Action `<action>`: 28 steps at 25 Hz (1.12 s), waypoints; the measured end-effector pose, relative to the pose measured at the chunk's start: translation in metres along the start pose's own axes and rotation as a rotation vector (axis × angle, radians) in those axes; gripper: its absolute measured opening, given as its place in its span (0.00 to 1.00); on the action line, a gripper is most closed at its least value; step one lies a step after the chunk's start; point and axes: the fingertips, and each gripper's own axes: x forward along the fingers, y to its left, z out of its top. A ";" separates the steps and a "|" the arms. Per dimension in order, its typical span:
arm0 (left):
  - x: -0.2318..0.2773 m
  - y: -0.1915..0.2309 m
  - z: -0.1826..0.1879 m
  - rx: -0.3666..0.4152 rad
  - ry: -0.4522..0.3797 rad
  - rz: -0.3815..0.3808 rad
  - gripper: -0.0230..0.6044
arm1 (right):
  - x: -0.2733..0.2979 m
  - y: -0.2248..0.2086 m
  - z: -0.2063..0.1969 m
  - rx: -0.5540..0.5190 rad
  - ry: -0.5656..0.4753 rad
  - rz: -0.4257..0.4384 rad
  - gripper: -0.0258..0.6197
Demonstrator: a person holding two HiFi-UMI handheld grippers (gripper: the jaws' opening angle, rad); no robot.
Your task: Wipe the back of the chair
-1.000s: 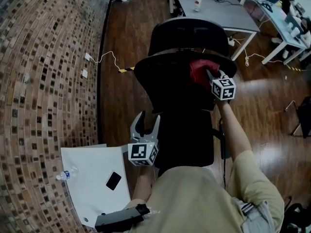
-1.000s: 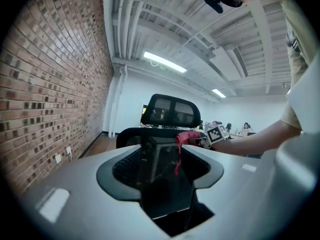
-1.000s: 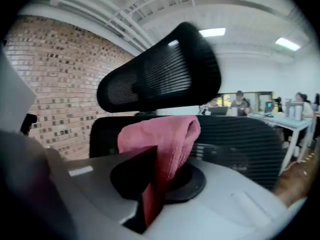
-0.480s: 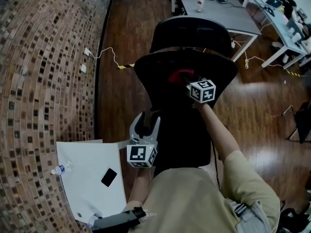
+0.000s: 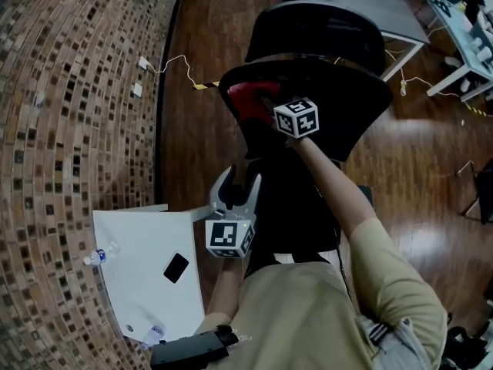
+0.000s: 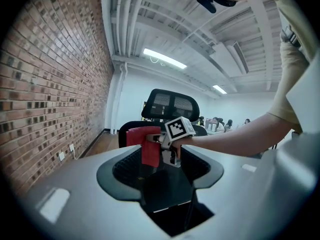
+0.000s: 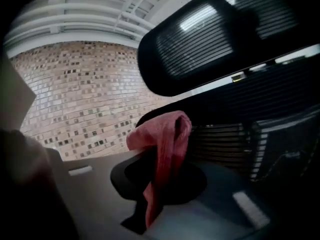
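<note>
The black mesh office chair (image 5: 343, 102) stands in front of me with its back toward me and its headrest (image 5: 316, 29) beyond. My right gripper (image 5: 267, 103) is shut on a red cloth (image 5: 246, 100) and holds it against the upper left part of the chair back. In the right gripper view the cloth (image 7: 165, 149) hangs folded from the jaws beside the mesh (image 7: 235, 139). My left gripper (image 5: 236, 187) stands open and holds nothing, low at the chair's left side. In the left gripper view the cloth (image 6: 144, 144) and the right gripper (image 6: 161, 143) show ahead.
A brick wall (image 5: 69, 129) runs along the left. At the lower left a white table (image 5: 146, 284) carries a phone (image 5: 176, 267) and a water bottle (image 5: 100, 257). A grey desk (image 5: 362, 10) stands behind the chair. Cables (image 5: 173, 68) lie on the wood floor.
My right gripper has carried the red cloth leftward across the chair back, from its right side to its left part. The left gripper has stayed put.
</note>
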 end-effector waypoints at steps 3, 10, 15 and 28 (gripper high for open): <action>0.011 -0.012 -0.004 -0.003 0.002 -0.052 0.39 | -0.070 -0.062 -0.003 0.023 -0.032 -0.097 0.07; 0.036 -0.048 -0.009 -0.006 0.007 -0.149 0.40 | -0.283 -0.219 -0.018 0.114 -0.068 -0.517 0.07; 0.033 -0.051 -0.007 -0.005 0.003 -0.139 0.40 | -0.308 -0.231 -0.024 0.198 -0.115 -0.625 0.07; -0.016 0.018 -0.022 -0.028 0.036 0.055 0.40 | 0.039 0.059 -0.034 0.128 0.033 0.128 0.08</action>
